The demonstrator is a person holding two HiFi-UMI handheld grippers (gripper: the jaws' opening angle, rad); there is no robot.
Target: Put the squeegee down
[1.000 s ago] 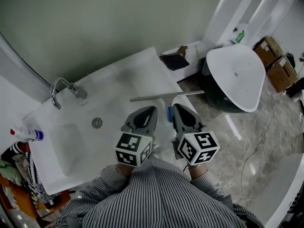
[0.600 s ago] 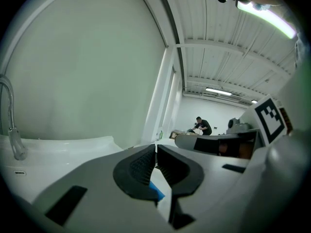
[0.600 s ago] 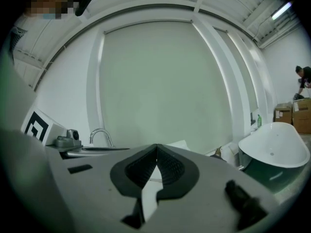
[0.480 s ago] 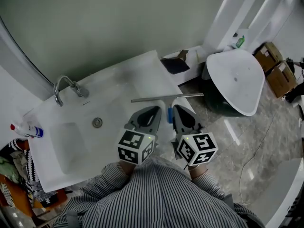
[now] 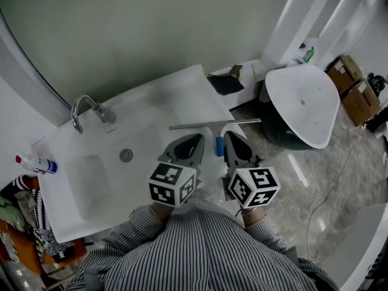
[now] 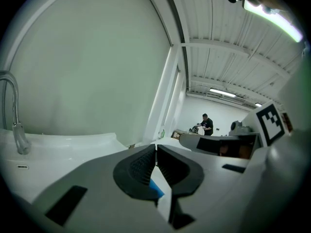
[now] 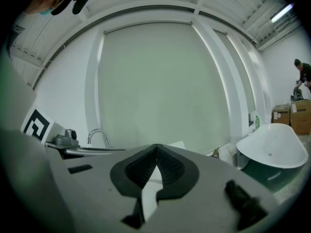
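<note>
Zero change vs a sec ago: left hand-held gripper (image 5: 195, 140) & right hand-held gripper (image 5: 228, 137) sit pinched together, empty. Squeegee (image 5: 212, 124) lies on worktop (image 5: 182, 93); blade runs left-right, blue handle (image 5: 218, 145) points back btwn them.

Overhead, jaw-level views sharing faucet (image 5: 97, 111)

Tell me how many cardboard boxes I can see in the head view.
2. One cardboard box stands on the floor at the upper right, beyond the white basin. The other cardboard box is just beside it, nearer the picture's edge. More may be hidden outside the frame.
</note>
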